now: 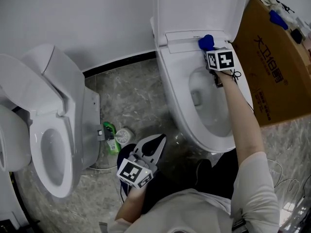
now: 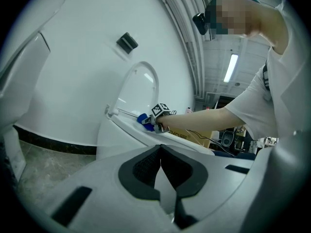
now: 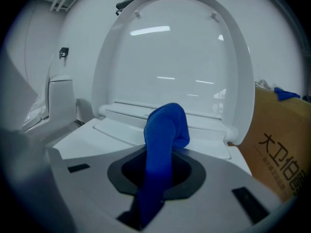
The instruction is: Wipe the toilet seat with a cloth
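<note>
- My right tool [image 1: 212, 52] is closed on the blue cloth [image 1: 206, 41]. The fabric is pinched between the jaws, and a folded wad sticks out past the tips so that cloth, not plastic, meets the surface.
- The cloth sits at the far end of the toilet seat [image 1: 176, 84], just in front of the hinge. It looks to be touching the seat there, though I cannot be sure of the contact.
- The lid [image 1: 194, 6] stands upright behind it, which leaves the whole seat ring open to wipe.
- I judge this to be early in the wipe. Starting at the far end lets me pull the cloth toward myself along the right side, then the left.
- My left tool [image 1: 158, 143] has its jaws together with nothing between them. I hold it low and near my body, well apart from the seat, because one tool is enough here.
- A cardboard box [image 1: 277, 76] stands just right of the bowl, so my right arm has little room on that side.
- A second toilet [image 1: 48, 144] stands at the left, and a green bottle [image 1: 111, 137] lies on the floor [image 1: 131, 96] between the two; neither matters to this job.
</note>
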`<state>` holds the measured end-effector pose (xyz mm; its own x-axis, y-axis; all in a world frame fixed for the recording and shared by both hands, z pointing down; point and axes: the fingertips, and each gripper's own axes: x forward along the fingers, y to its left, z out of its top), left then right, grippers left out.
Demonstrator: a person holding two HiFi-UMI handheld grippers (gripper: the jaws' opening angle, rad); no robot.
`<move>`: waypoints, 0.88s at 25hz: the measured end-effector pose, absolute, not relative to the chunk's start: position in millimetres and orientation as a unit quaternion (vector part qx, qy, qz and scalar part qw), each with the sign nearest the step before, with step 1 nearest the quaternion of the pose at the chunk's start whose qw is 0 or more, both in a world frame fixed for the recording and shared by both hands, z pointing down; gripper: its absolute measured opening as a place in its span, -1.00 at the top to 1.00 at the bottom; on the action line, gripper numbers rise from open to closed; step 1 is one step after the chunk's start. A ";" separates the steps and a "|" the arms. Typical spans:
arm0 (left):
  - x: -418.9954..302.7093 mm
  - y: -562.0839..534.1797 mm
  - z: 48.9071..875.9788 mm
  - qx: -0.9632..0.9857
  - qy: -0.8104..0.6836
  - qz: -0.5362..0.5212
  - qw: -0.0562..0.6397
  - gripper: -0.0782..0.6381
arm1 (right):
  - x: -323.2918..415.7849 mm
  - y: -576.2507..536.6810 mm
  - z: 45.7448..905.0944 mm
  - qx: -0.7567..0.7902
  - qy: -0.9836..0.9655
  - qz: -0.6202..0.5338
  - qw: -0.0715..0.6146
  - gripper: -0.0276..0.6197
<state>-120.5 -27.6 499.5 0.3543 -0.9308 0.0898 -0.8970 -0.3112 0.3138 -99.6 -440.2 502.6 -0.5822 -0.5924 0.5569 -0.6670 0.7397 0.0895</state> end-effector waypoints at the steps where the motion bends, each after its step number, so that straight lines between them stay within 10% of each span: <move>1: -121.7 -26.4 498.9 0.807 -0.567 -0.054 0.156 0.77 | -101.2 -437.7 503.0 0.354 -0.888 0.069 0.284 0.75; 22: -126.7 -17.5 482.1 0.807 -0.571 -0.056 0.138 0.77 | -123.1 -391.1 504.8 0.339 -0.904 0.095 0.243 0.75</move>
<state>-126.7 -17.5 482.1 0.3416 -0.9375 0.0666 -0.9064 -0.3098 0.2870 -123.1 -391.1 504.8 -0.6515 -0.5667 0.5043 -0.6594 0.7517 -0.0072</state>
